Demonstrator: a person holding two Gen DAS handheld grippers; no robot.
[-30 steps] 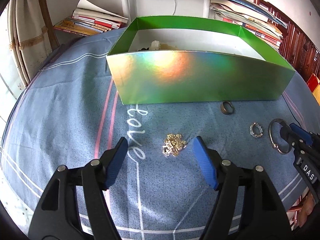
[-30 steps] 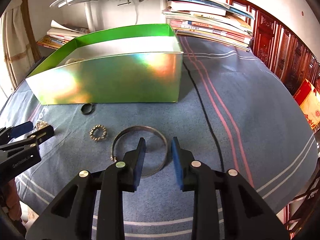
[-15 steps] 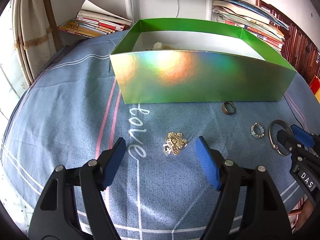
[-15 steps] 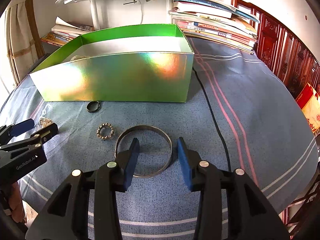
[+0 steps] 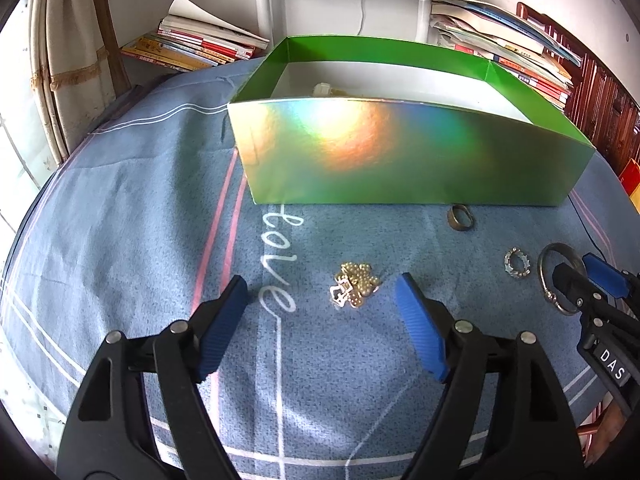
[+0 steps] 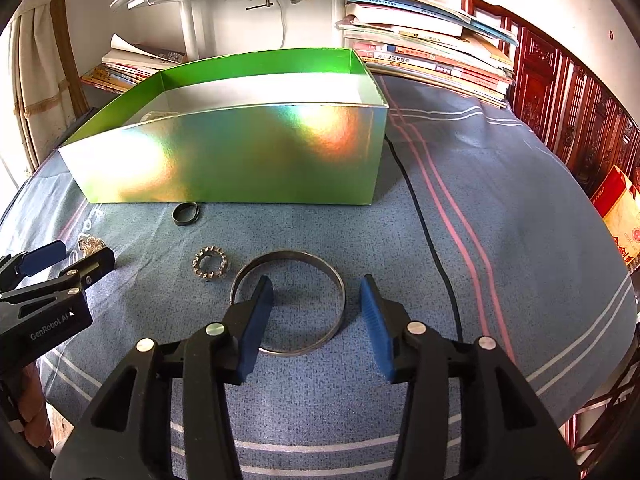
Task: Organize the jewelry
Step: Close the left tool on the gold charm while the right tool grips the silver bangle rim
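Note:
A small heap of gold bead chain (image 5: 356,284) lies on the blue cloth between the fingers of my left gripper (image 5: 321,280), nearer the right pad and untouched; its jaws are opening. A silver bangle (image 6: 289,254) lies flat under my right gripper (image 6: 315,280). That gripper's jaws are opening, the left pad over the bangle's left rim and the right pad just outside its right rim. A dark ring (image 6: 186,213) and a toothed sparkly ring (image 6: 209,263) lie loose before the green holographic box (image 6: 240,160). The box (image 5: 400,152) holds a pale item (image 5: 324,89).
Stacks of books (image 6: 432,52) sit behind the box on the right, more books (image 5: 192,44) on the left. A black cable (image 6: 424,216) runs down the cloth beside the box. A red packet (image 6: 624,216) sits at the right edge.
Both grippers' jaws have spread wider. The right pads went from close together over the bangle's middle to spanning about its width. Nothing on the cloth has moved.

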